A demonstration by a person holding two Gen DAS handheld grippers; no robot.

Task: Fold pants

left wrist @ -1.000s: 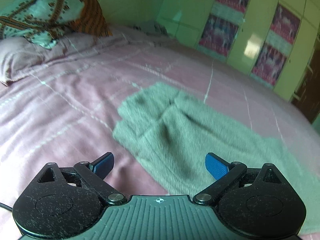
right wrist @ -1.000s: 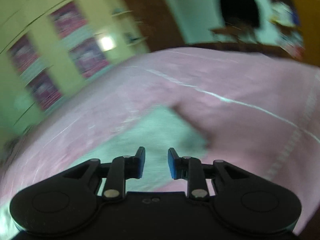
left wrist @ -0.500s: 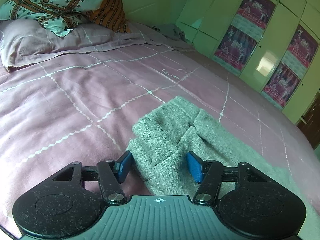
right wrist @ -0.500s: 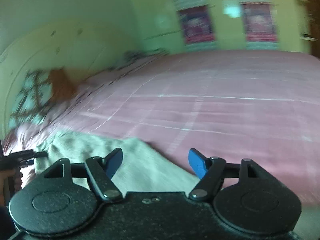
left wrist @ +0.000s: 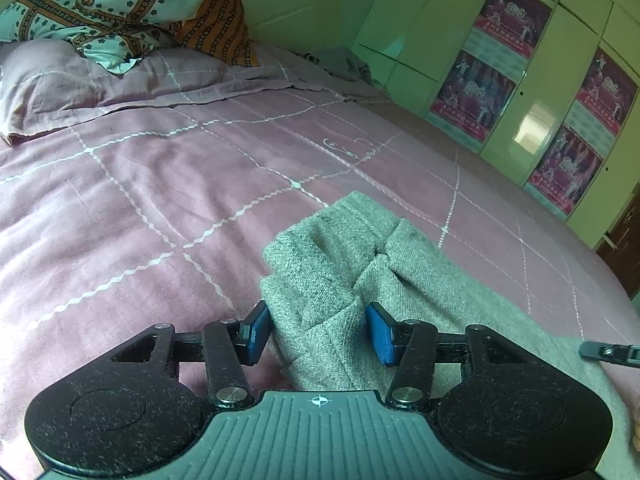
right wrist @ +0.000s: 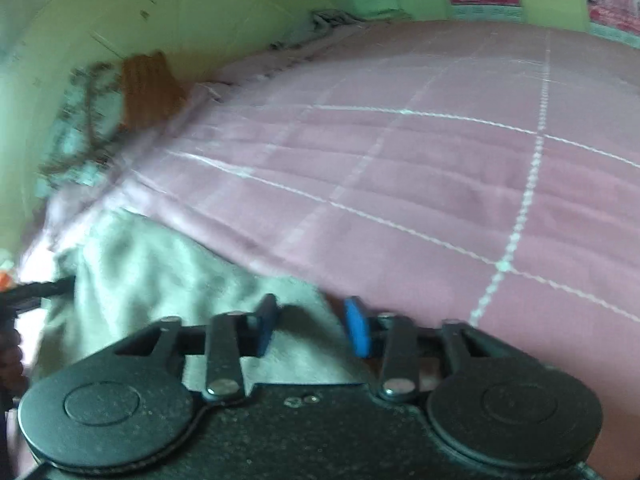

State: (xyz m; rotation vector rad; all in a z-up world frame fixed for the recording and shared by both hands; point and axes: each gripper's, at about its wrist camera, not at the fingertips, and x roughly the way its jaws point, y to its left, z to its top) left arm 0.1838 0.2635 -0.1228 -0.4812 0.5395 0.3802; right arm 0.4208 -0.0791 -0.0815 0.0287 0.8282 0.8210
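Grey knit pants (left wrist: 360, 280): lie on the pink bedspread (left wrist: 140, 200), a quilted cover with white zigzag grid lines. In the left wrist view the cloth runs from the middle of the frame toward the lower right; its near end is bunched into thick folds with a deep crease between two lobes.

Left gripper (left wrist: 318, 332): black body, blue pads. Its jaws are closing around the bunched end of the pants; the left pad (left wrist: 256, 332) touches the edge of the fold and the right pad (left wrist: 380, 334) presses into the knit, so a thick wad of cloth is pinched between them.

Right gripper (right wrist: 312, 326): the view is blurred by motion. Its jaws are closing, with the far edge of the pants (right wrist: 160, 264) lying between the fingers (right wrist: 356, 332); the pads do not yet press on the cloth. A black tip of this gripper shows at the right edge of the left wrist view, above the pants.

Pillows: one in a pink case (left wrist: 80, 80), one in a teal and orange print (left wrist: 120, 4), both at the head of the bed, well apart from the pants.

Green wardrobe (left wrist: 552, 92): beyond the bed, doors bearing posters (left wrist: 476, 96).
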